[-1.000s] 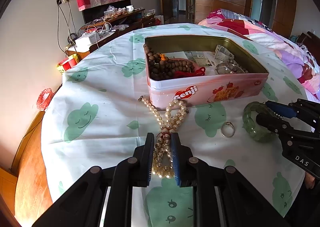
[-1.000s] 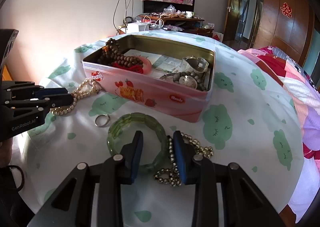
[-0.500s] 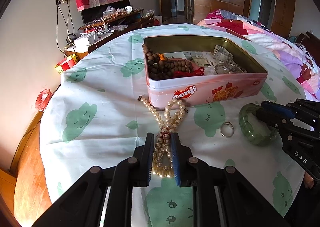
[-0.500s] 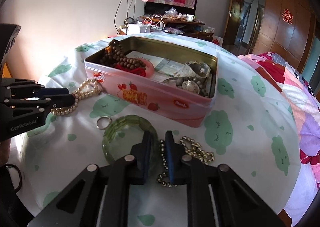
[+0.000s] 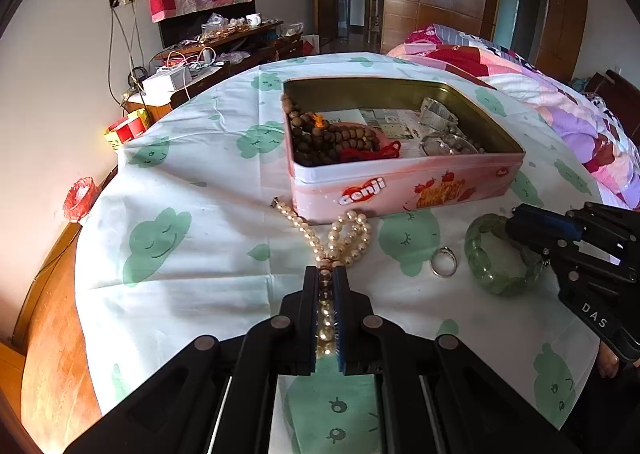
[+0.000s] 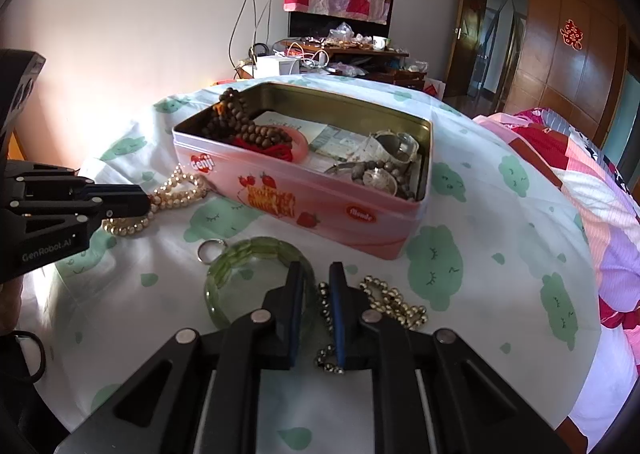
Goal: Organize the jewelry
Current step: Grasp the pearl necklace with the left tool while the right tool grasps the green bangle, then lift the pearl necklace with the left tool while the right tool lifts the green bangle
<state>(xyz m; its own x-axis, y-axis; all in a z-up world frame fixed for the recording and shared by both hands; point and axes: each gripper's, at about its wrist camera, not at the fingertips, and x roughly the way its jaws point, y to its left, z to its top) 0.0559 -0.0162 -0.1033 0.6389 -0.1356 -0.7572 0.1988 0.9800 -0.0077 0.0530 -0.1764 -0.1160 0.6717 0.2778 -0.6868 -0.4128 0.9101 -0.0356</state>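
A pink open tin (image 5: 404, 190) (image 6: 320, 210) holds brown wooden beads (image 5: 332, 138), a red cord and silver pieces. My left gripper (image 5: 325, 274) is shut on a pearl necklace (image 5: 344, 238) that lies on the cloth in front of the tin; it also shows in the right wrist view (image 6: 176, 194). My right gripper (image 6: 316, 278) is shut on the rim of a green jade bangle (image 6: 244, 254) (image 5: 500, 274). A gold bead chain (image 6: 384, 302) lies under and right of the right gripper. A silver ring (image 5: 443, 266) (image 6: 210, 250) lies between the pearls and the bangle.
The round table carries a white cloth with green prints (image 5: 192, 262). A bed with a patterned quilt (image 5: 560, 102) lies to the right. A cluttered wooden cabinet (image 5: 208, 58) stands behind the table by the wall.
My left gripper has closed on the pearl necklace. My right gripper has closed on the bangle's rim and the bangle has shifted a little toward the ring.
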